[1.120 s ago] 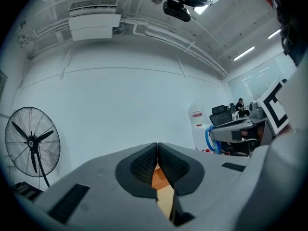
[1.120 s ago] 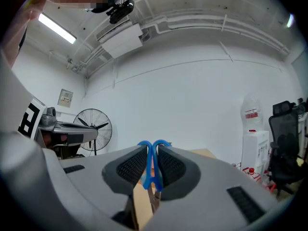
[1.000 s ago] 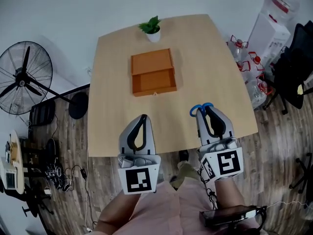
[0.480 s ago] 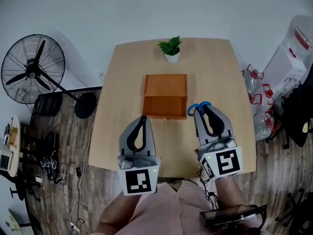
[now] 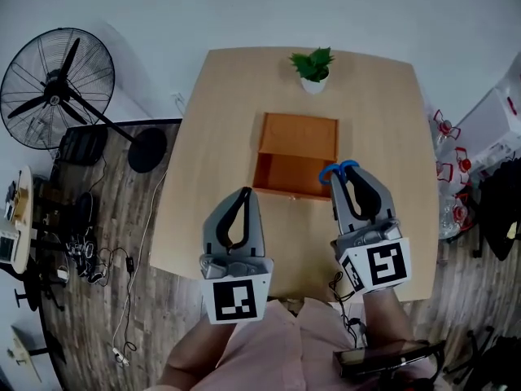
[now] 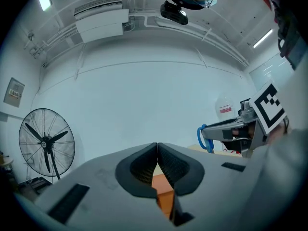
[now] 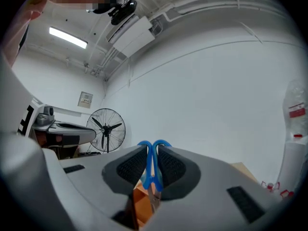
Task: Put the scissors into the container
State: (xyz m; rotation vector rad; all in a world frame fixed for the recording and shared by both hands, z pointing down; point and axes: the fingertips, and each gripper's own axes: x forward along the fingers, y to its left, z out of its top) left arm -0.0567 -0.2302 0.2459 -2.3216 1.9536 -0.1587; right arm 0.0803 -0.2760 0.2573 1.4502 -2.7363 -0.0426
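The left gripper (image 5: 243, 195), its jaws pressed together on nothing, hovers over the pale wooden surface (image 5: 216, 153). Ahead and to its right sits the open orange wooden container (image 5: 286, 174). The right gripper (image 5: 348, 176) is clamped on blue-handled scissors (image 5: 338, 169). The scissors lie lengthwise along the jaws, loops over the container's near right corner, nothing between.

The container (image 5: 297, 149) sits mid-table (image 5: 212, 161), with a potted plant (image 5: 313, 68) just behind it at the far edge. The scissors (image 5: 338, 170), between the right gripper's (image 5: 346, 175) jaws, hang over the container's near right corner. The left gripper (image 5: 244, 192) is further left and nearer. A fan (image 5: 57, 88) stands on the floor, left of the table
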